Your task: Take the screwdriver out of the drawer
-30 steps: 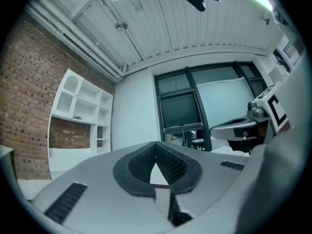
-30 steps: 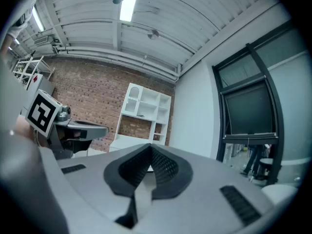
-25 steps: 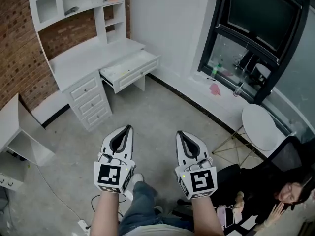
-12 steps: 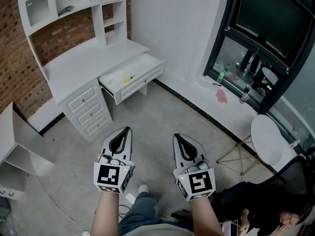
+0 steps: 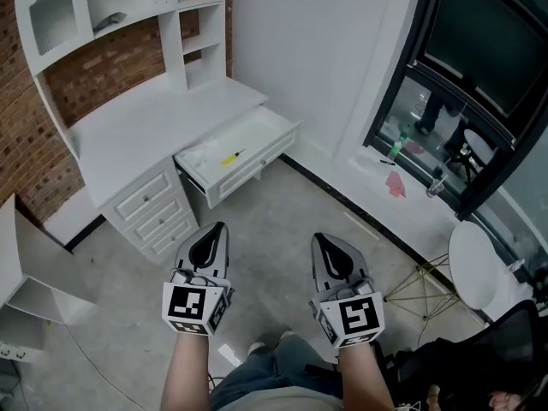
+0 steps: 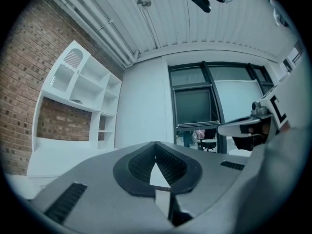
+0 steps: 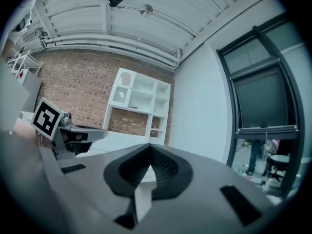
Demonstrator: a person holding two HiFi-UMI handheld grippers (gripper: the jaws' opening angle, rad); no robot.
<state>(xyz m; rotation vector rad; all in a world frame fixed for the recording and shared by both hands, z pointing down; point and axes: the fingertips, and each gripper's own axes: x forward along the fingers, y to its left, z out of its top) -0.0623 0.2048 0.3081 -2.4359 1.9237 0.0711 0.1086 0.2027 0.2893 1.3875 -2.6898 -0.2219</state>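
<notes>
A white desk (image 5: pixel 137 135) stands against the brick wall, with its wide drawer (image 5: pixel 257 163) pulled open. A small yellow-handled screwdriver (image 5: pixel 231 157) lies inside it. My left gripper (image 5: pixel 222 227) and right gripper (image 5: pixel 318 237) are held side by side over the concrete floor, well short of the drawer, pointing level toward the desk. Both are shut with nothing between the jaws. In the left gripper view the left gripper (image 6: pixel 156 144) has its tips together, and in the right gripper view the right gripper (image 7: pixel 150 146) shows the same.
A stack of small drawers (image 5: pixel 156 211) sits under the desk at the left. A white shelf unit (image 5: pixel 34 268) lies on the floor at far left. A round white table (image 5: pixel 479 268) stands at the right under the dark window (image 5: pixel 479 50). Shelves (image 5: pixel 128 7) rise above the desk.
The desk and open drawer have come nearer and lower in the head view as I walk toward them. The screwdriver now shows in the drawer. Both grippers stay shut, side by side.
</notes>
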